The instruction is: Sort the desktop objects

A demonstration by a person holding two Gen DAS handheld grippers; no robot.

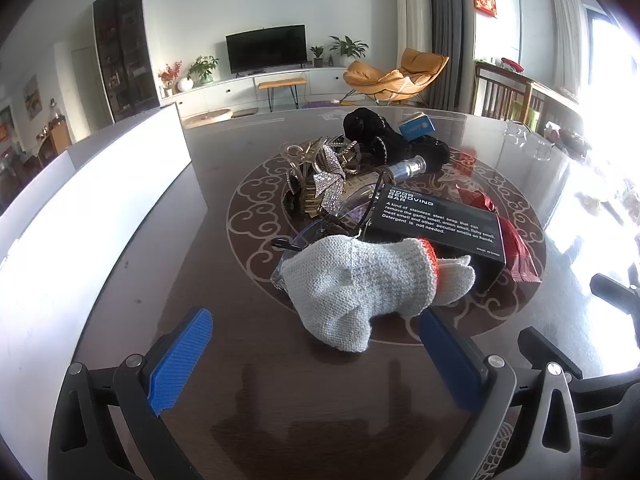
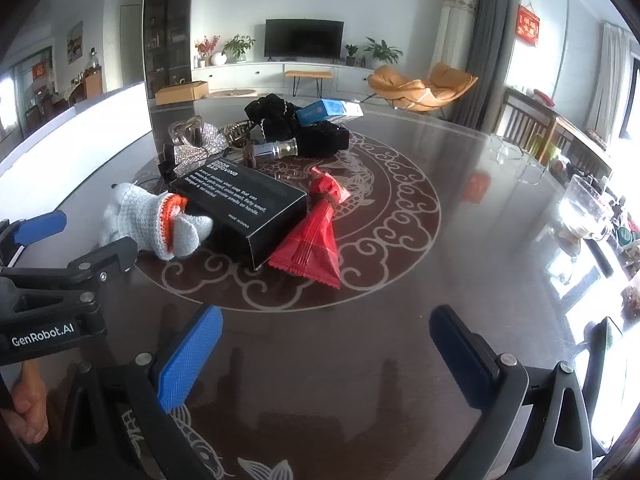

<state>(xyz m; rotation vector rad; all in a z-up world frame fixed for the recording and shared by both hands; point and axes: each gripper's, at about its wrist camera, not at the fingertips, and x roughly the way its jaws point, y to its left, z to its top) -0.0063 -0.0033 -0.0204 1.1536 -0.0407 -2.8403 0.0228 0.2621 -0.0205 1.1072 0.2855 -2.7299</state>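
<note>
A pile of objects lies on the dark round table (image 1: 248,360). A grey knit glove (image 1: 360,284) with an orange cuff lies nearest, partly over glasses. Behind it are a black box (image 1: 436,224), a red packet (image 2: 316,232), a rhinestone bow hair clip (image 1: 328,184), black fabric (image 1: 384,136) and a blue box (image 1: 416,126). My left gripper (image 1: 316,344) is open and empty, just short of the glove. My right gripper (image 2: 324,344) is open and empty, in front of the red packet. The glove (image 2: 152,220) and box (image 2: 244,200) also show in the right wrist view.
A white box or panel (image 1: 100,200) stands along the table's left side. Clear glassware (image 2: 580,208) and clutter sit at the table's right edge. The left gripper's body (image 2: 52,280) shows at the left of the right wrist view.
</note>
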